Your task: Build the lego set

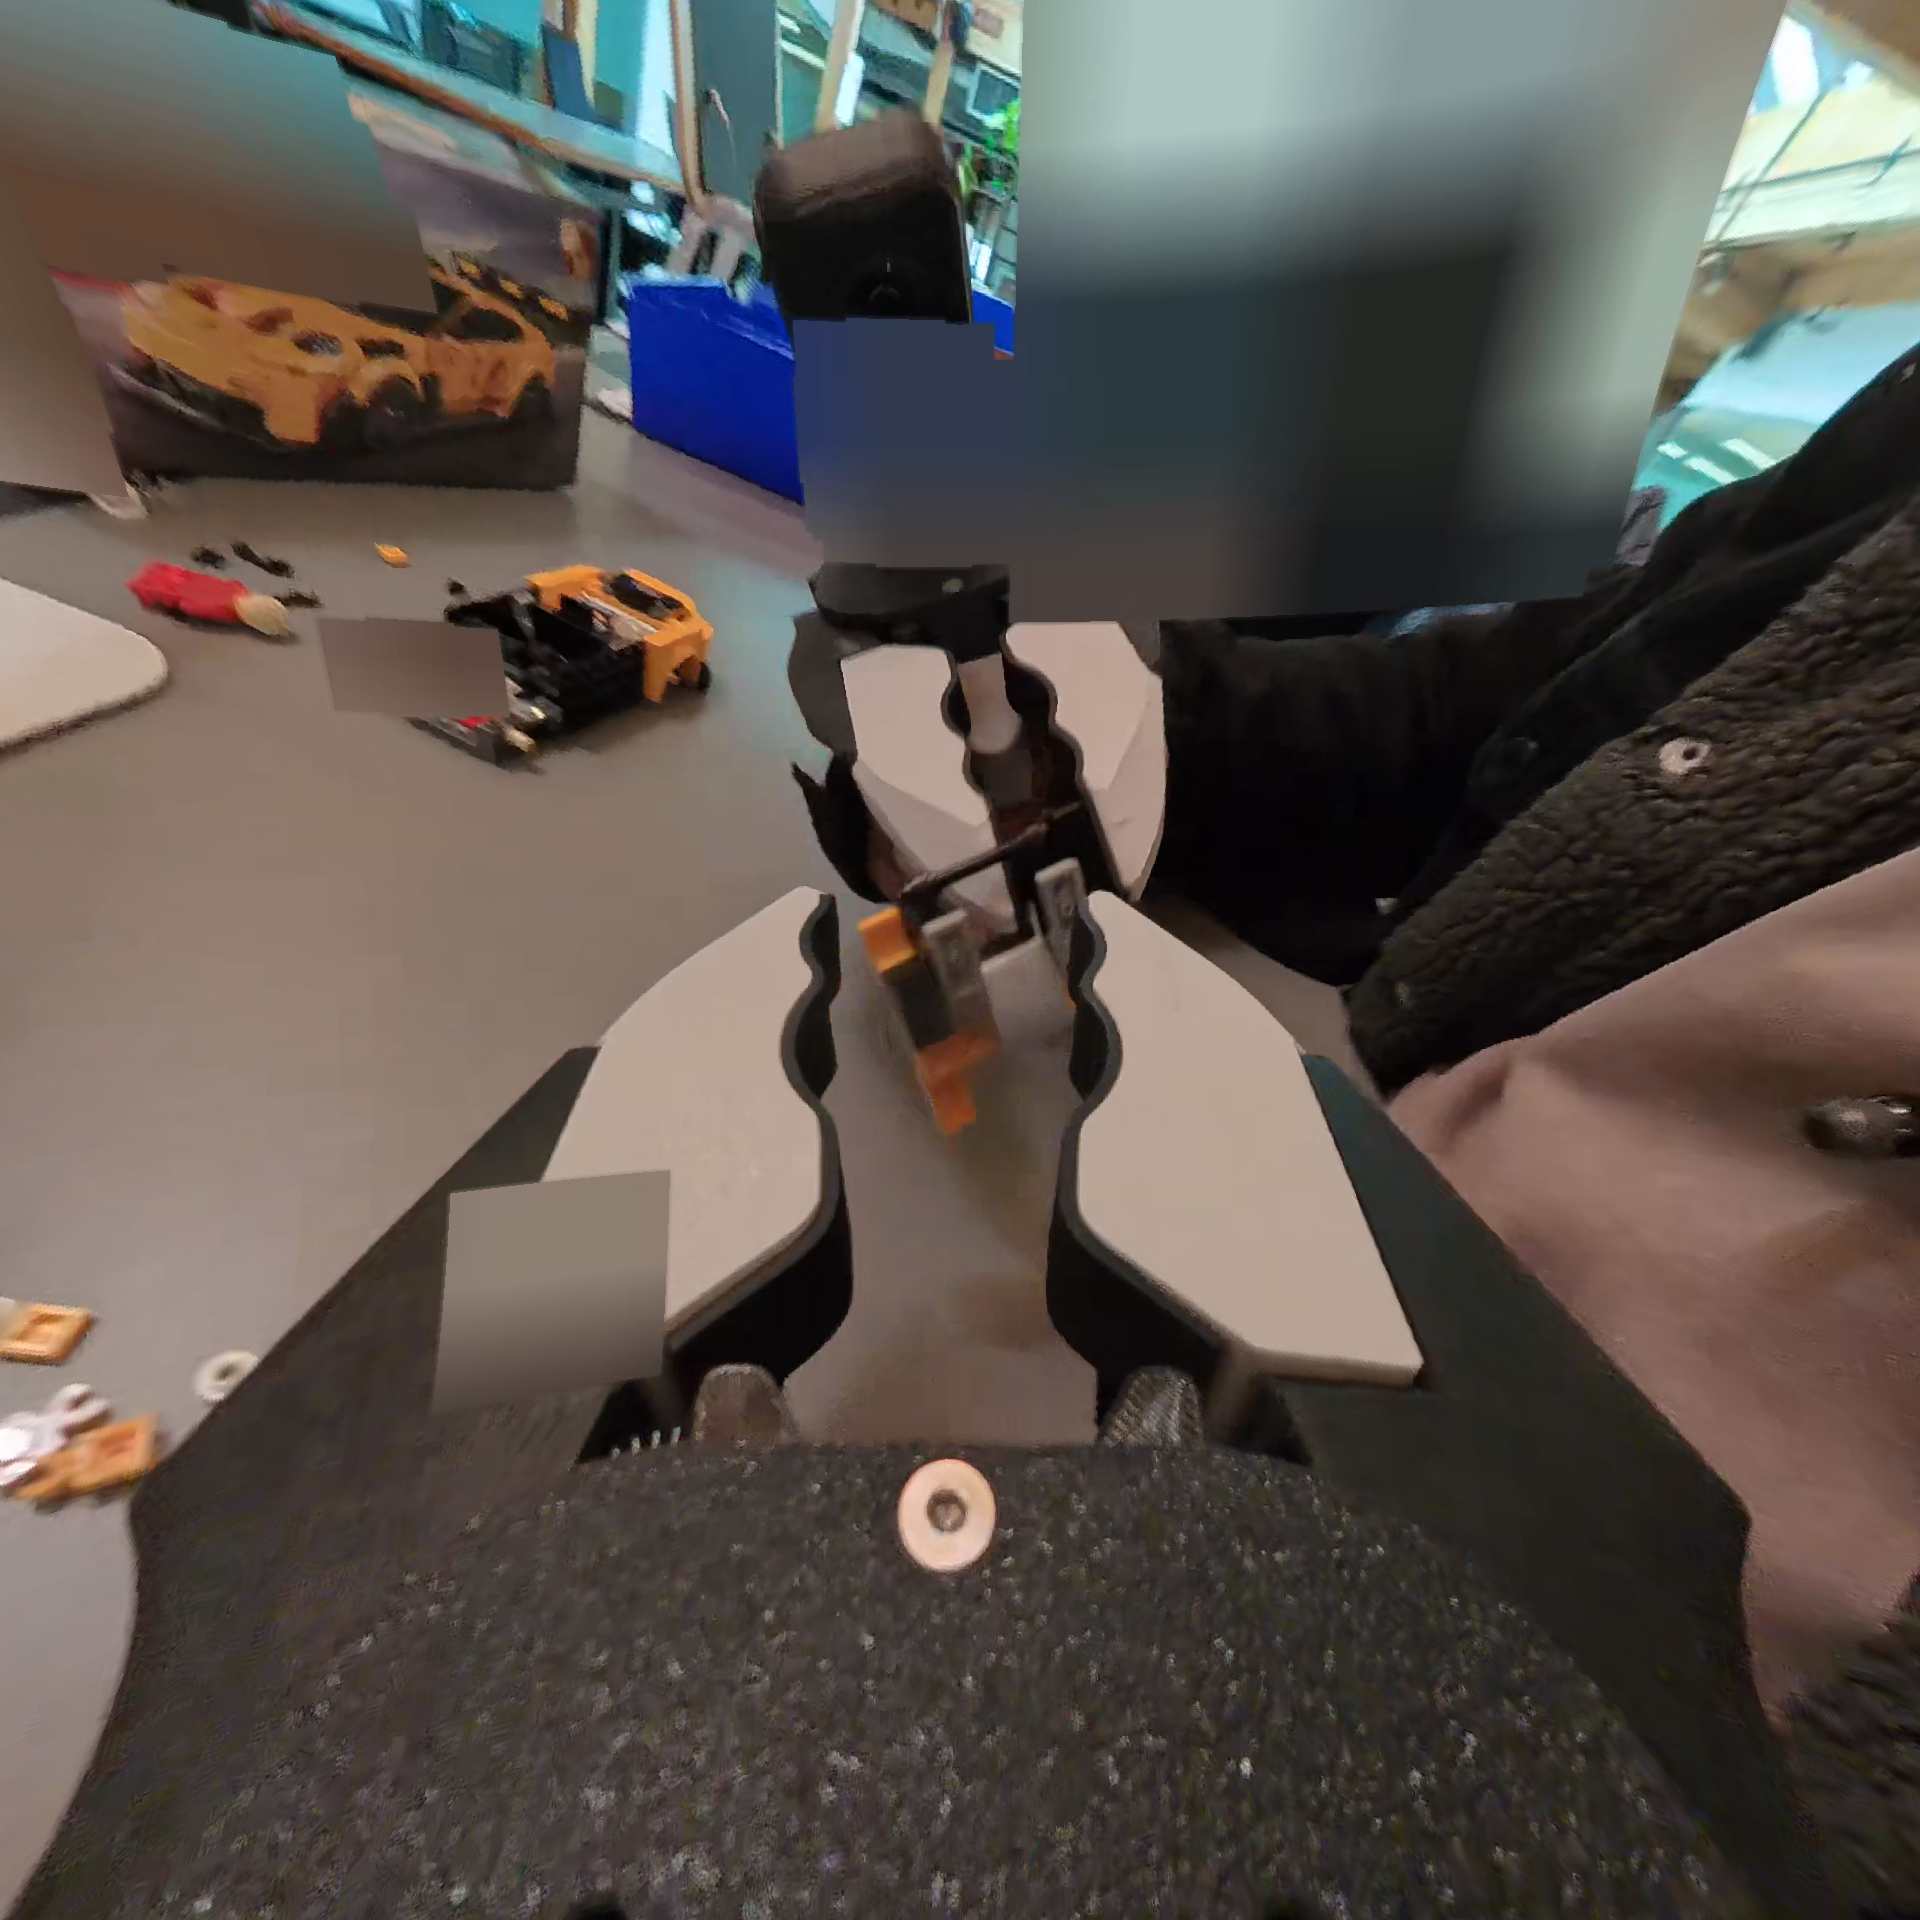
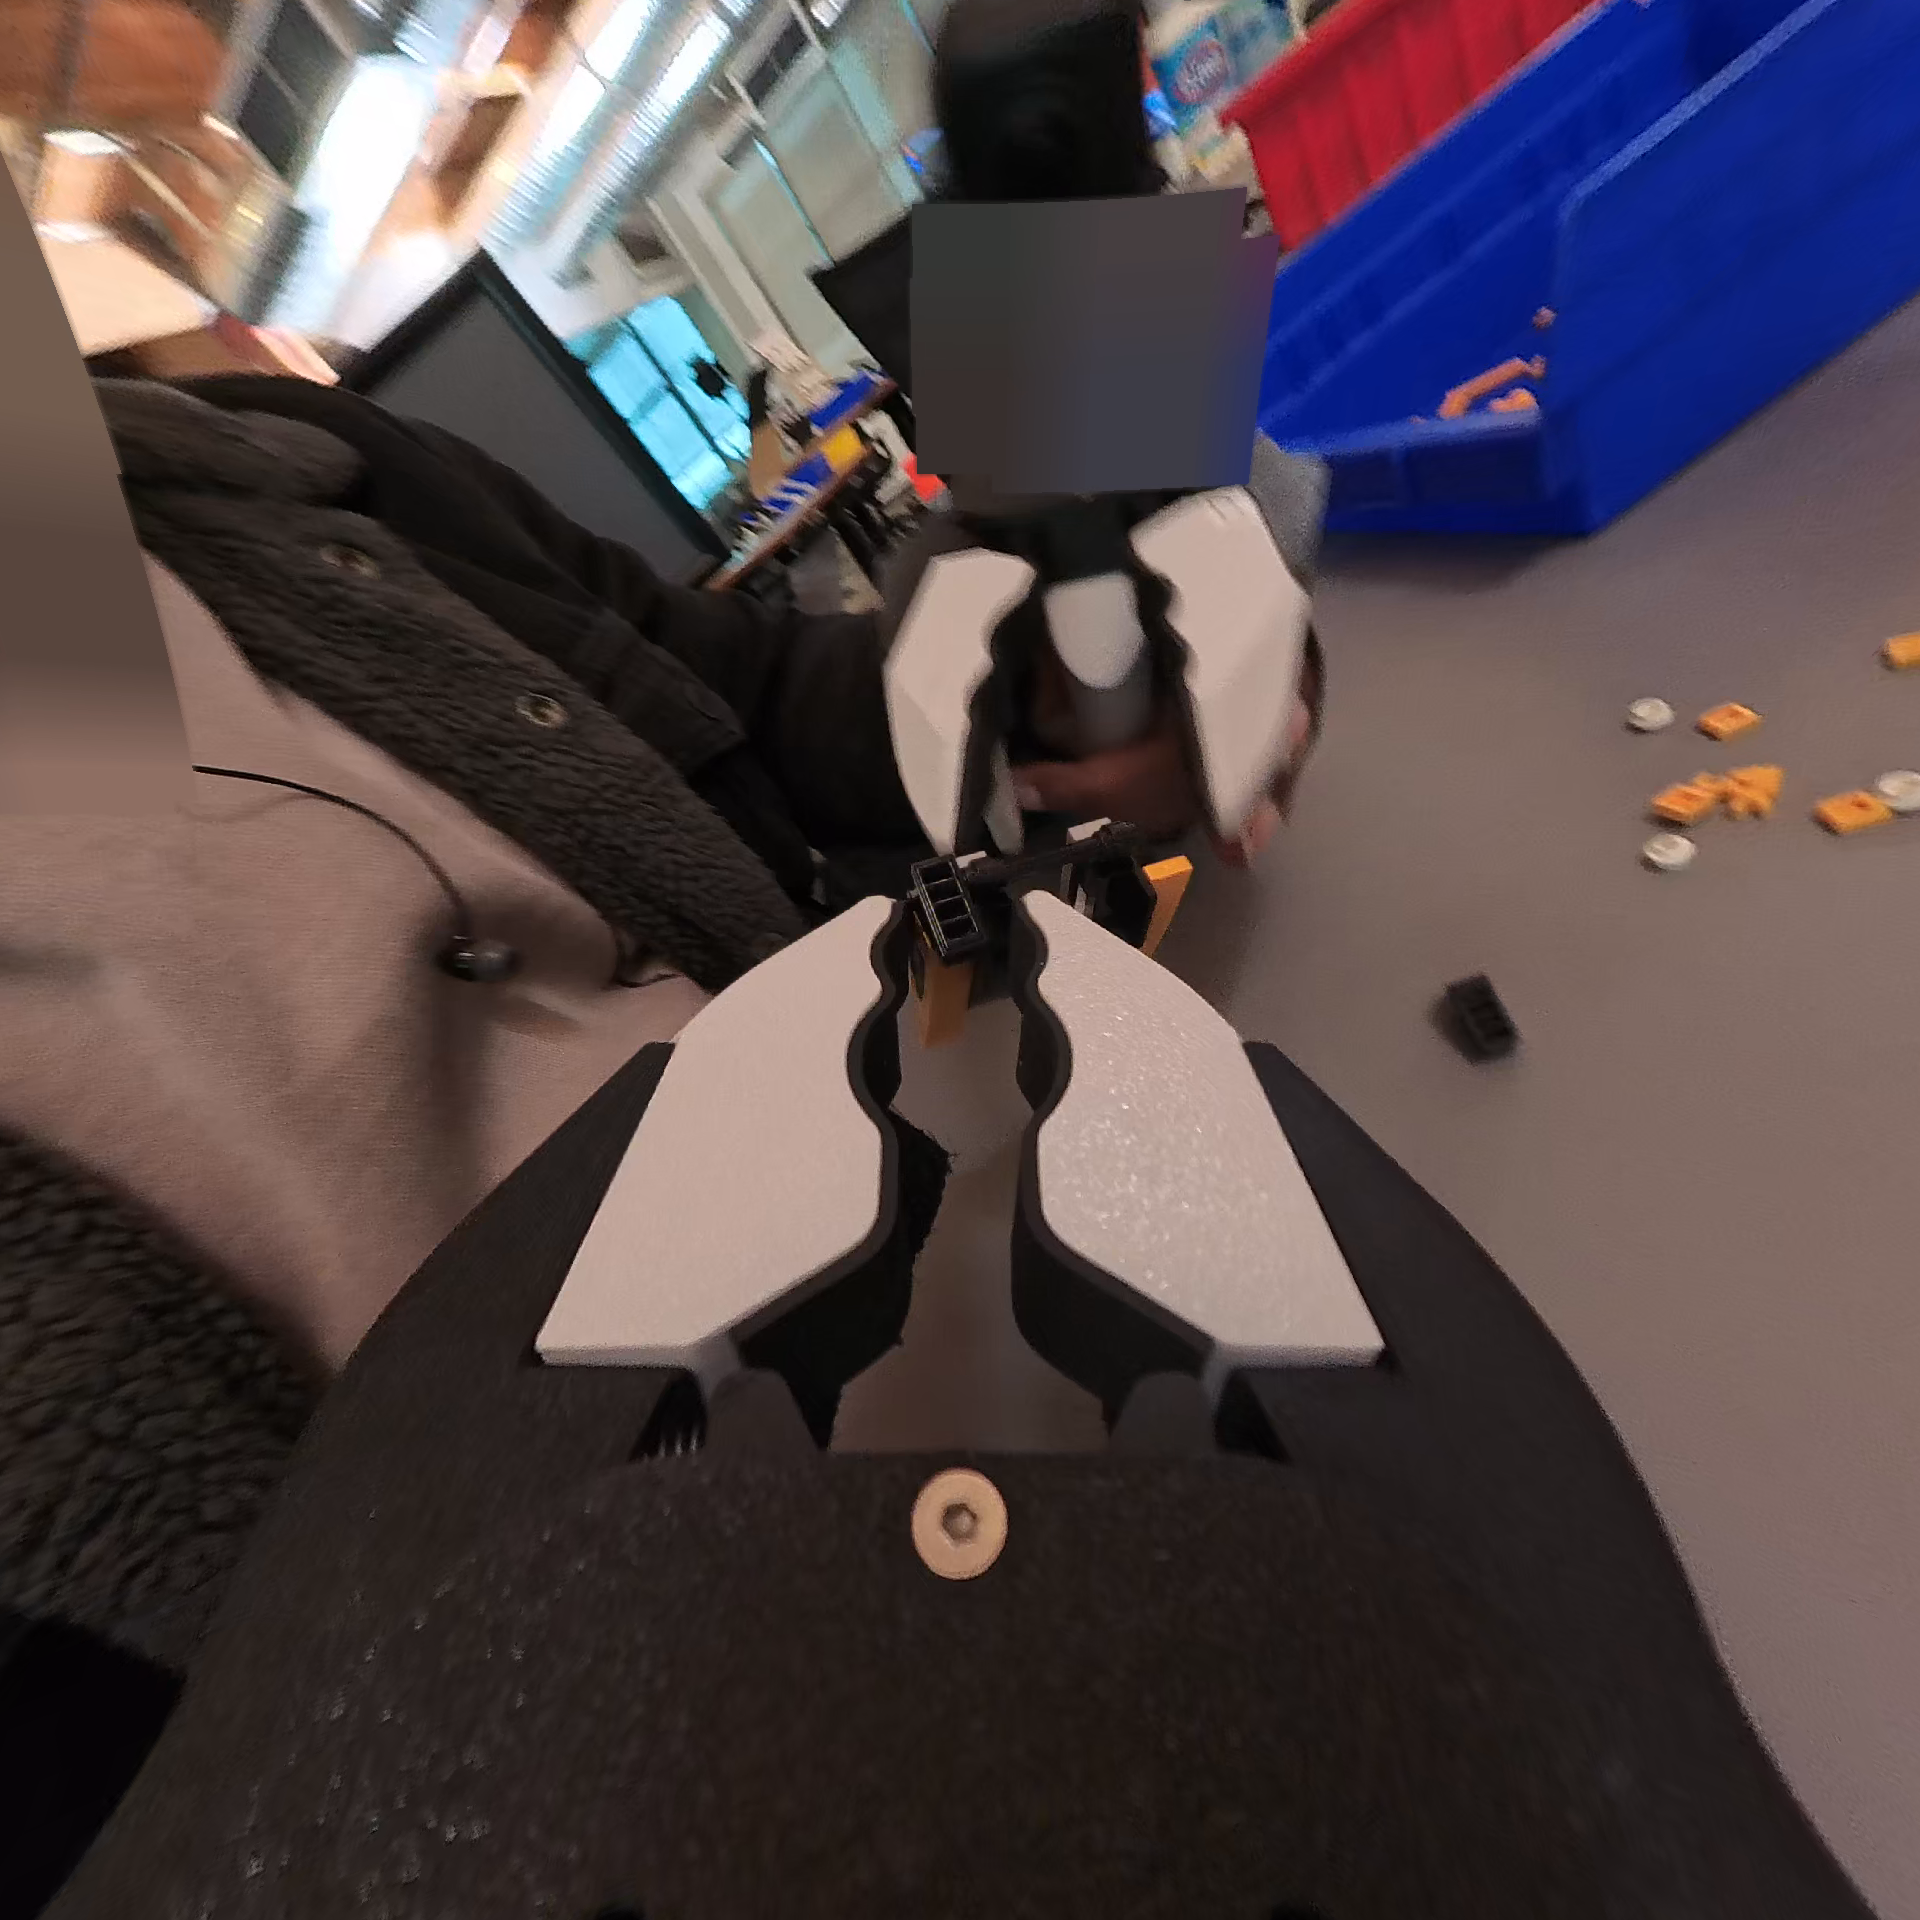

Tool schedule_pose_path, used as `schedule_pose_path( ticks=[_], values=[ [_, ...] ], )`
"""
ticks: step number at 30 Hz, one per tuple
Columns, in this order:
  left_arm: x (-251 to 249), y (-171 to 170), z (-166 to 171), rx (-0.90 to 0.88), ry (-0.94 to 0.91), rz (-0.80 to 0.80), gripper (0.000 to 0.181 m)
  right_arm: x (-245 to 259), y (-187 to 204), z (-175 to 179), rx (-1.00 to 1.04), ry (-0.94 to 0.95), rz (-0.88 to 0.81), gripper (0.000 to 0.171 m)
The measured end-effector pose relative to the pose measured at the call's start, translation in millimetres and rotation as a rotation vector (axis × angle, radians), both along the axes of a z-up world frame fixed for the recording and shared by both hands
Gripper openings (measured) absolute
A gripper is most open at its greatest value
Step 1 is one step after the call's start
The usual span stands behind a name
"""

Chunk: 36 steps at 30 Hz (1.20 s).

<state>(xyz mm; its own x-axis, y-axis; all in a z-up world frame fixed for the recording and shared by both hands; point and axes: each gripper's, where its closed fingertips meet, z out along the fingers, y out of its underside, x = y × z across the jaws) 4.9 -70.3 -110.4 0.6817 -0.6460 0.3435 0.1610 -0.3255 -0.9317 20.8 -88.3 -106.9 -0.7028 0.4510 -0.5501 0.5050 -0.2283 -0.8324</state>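
Two grippers meeting over a small orange, grey and black lego sub-assembly above the grey table.

Left wrist view: left gripper [image 1: 961, 925] parted moderately, sub-assembly [image 1: 935, 997] between its tips, contact unclear; right gripper [image 1: 1029, 831] opposite, just beyond a thin black axle [image 1: 987, 862]; partly built orange car [image 1: 597, 649] far left on table [image 1: 312, 987], box [image 1: 343, 384] behind. Right wrist view: right gripper [image 2: 961, 935] narrowed around the sub-assembly [image 2: 951, 951]; left gripper [image 2: 1091, 821] beyond; loose orange pieces [image 2: 1725, 795] right, blue bin [image 2: 1558, 343] far right.
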Motion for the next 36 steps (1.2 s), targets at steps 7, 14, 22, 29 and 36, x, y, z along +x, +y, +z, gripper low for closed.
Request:
schedule_pose_path(
  ticks=[7,14,22,29,36],
  values=[
    [24.8,-12.2,2.1,-0.134,-0.243,-0.179,0.039,10.0,-3.6,21.7,-0.113,0.07,0.059,0.018],
    [25.6,-11.7,14.6,-0.23,-0.502,-0.227,0.023,15.9,-3.6,34.0,-0.184,0.112,0.09,0.018],
    [27.7,-11.5,20.8,-0.252,-0.569,-0.231,0.021,17.3,1.7,40.9,-0.271,0.119,0.1,0.019],
    [22.0,-7.0,21.3,-0.256,-0.619,-0.193,0.021,11.0,13.6,41.0,-0.265,0.117,0.031,0.022],
    [6.4,1.7,17.2,-0.246,-0.619,-0.096,0.022,2.5,29.1,36.3,-0.171,0.095,-0.093,0.03]
  ],
)
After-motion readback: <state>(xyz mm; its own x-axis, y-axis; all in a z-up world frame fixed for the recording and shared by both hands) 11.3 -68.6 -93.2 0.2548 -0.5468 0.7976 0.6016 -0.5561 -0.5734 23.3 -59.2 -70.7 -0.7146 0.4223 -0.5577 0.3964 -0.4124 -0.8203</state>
